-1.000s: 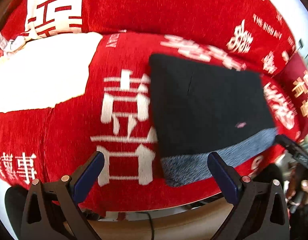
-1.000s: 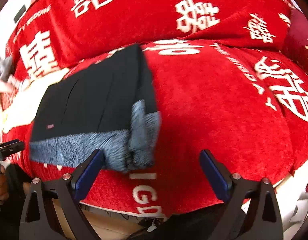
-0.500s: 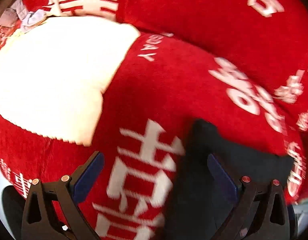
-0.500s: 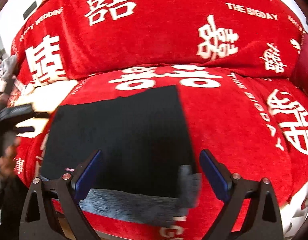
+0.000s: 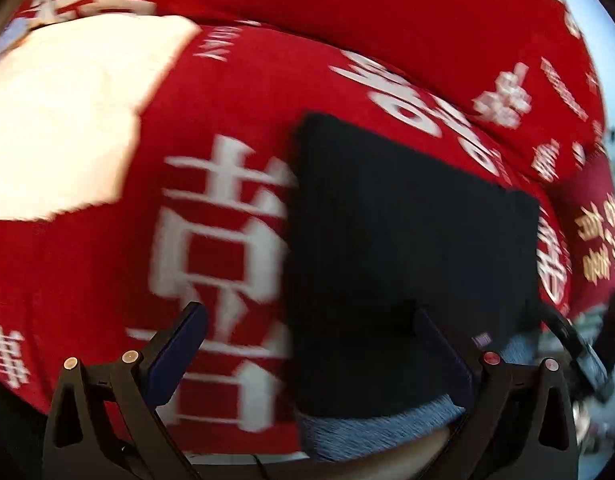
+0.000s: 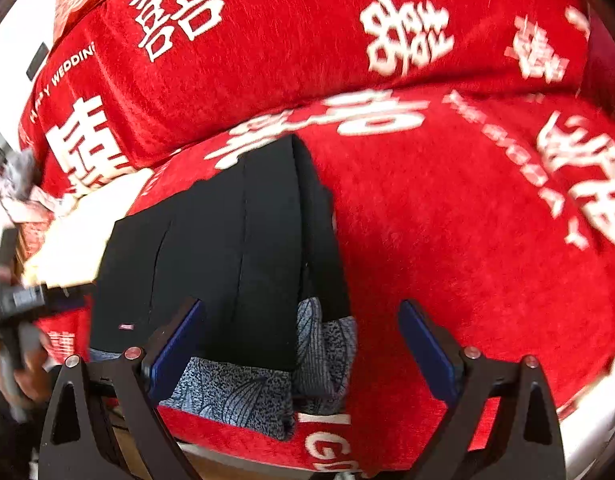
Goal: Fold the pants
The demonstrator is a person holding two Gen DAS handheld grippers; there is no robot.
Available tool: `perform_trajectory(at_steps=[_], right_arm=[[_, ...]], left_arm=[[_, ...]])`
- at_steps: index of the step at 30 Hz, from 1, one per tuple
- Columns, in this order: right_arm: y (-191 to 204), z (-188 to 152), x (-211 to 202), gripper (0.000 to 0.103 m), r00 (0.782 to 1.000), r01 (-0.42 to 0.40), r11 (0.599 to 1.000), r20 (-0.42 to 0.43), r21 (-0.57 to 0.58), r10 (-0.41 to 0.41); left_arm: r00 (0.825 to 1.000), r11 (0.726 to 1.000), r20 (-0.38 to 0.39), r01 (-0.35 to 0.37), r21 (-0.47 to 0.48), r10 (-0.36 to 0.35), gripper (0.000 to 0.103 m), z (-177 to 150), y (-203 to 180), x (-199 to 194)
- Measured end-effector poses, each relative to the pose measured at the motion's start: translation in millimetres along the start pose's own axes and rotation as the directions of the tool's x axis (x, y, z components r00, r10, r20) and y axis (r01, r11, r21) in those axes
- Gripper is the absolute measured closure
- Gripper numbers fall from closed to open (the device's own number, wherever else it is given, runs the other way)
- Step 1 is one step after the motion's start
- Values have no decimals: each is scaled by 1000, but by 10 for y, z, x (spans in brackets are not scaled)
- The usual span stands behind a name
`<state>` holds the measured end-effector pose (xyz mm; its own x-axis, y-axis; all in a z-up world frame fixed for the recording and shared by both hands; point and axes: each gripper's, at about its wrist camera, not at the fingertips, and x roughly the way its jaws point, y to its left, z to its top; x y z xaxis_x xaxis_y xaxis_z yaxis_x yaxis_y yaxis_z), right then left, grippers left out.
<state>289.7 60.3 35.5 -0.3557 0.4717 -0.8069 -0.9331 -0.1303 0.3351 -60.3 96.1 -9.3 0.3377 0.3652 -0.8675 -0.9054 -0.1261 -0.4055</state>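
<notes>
Black pants (image 6: 235,248) lie folded flat on the red sofa seat (image 6: 467,240), grey waistband (image 6: 243,392) at the front edge. Left hand-held gripper (image 5: 311,344) and right hand-held gripper (image 6: 299,340) both spread, gripping nothing. Probably final fold: next, pinch the waistband.

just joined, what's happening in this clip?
A person with two hand-held grippers is folding black pants on a sofa draped in a red cover. The pants lie in a folded rectangle with the grey waistband at the near edge. The left hand-held gripper and right hand-held gripper are both open, holding nothing.
</notes>
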Motion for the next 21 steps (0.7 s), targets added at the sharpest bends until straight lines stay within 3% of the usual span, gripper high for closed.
perform_trajectory(at_steps=[8, 10, 21], right_arm=[[28, 28, 473, 5, 985, -129, 992, -114, 2, 129], [54, 29, 533, 0, 985, -141, 990, -105, -4, 140], [92, 71, 606, 0, 990, -138, 987, -42, -87, 134]], left_arm=[[992, 994, -71, 106, 27, -103, 0, 78, -185, 331], [994, 994, -51, 101, 37, -99, 0, 85, -236, 355], [997, 996, 56, 39, 74, -43, 0, 40, -356, 407]])
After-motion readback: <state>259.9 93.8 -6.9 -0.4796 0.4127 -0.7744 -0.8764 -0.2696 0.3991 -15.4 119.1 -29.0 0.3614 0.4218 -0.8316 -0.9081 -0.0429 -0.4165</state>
